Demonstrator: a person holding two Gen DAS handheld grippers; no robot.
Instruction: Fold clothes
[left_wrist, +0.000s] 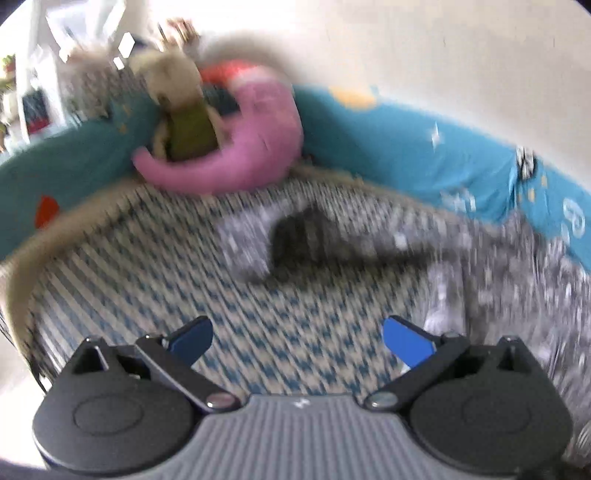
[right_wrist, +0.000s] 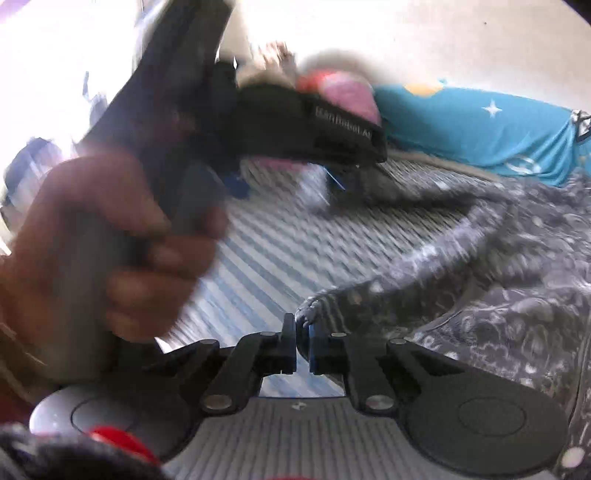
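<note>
Early stage of folding: the right gripper (right_wrist: 302, 345) has its fingers clenched on an edge of the grey patterned garment (right_wrist: 498, 295), still rumpled and unfolded along the bed (left_wrist: 184, 280)'s right side, while the left gripper (left_wrist: 297, 338) hovers released, holding nothing.

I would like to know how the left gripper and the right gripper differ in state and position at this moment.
The left gripper is open with blue fingers spread and nothing between them, while the right gripper is shut on an edge of the grey patterned garment. The left one hangs over the bare striped mat, whereas the right one sits at the garment's near end. Both share the same black linkage build with blue pads.
</note>
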